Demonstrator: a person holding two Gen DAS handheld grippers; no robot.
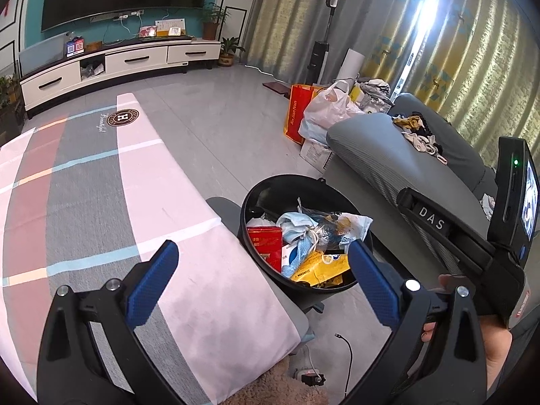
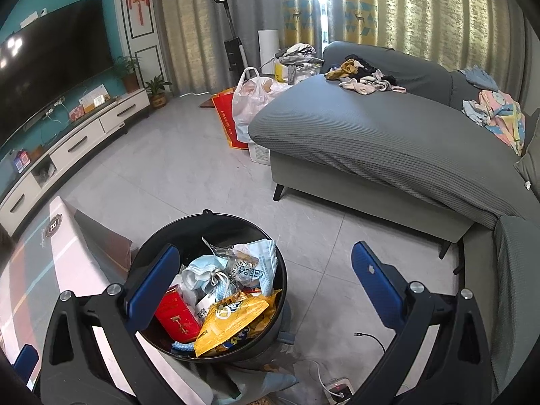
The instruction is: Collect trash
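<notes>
Down on the grey tiled floor (image 2: 202, 175) stands the black trash bin (image 2: 162, 249), just beside the edge of a table covered in a striped cloth (image 1: 101, 195). It is heaped close to its rim with trash: a yellow snack bag (image 2: 233, 320) at the near side, a red box (image 2: 175, 317) to its left, a crumpled blue face mask (image 2: 206, 270) and a white printed wrapper (image 2: 260, 263) behind them. The left gripper (image 1: 263, 266) hangs over the table edge and the bin with its blue-padded jaws spread wide and nothing between them. The right gripper (image 2: 266, 270) hovers above the bin and the floor to its right, jaws likewise wide apart and empty; in the left wrist view its black body shows at the right, held in the right hand (image 1: 489, 337). A grey sofa (image 2: 371, 135) strewn with clothes stands beyond the bin, with a white plastic bag (image 2: 246, 108) and a red paper bag (image 2: 226, 121) at its far end. A black cable (image 2: 371, 337) lies on the tiles near the bin.
</notes>
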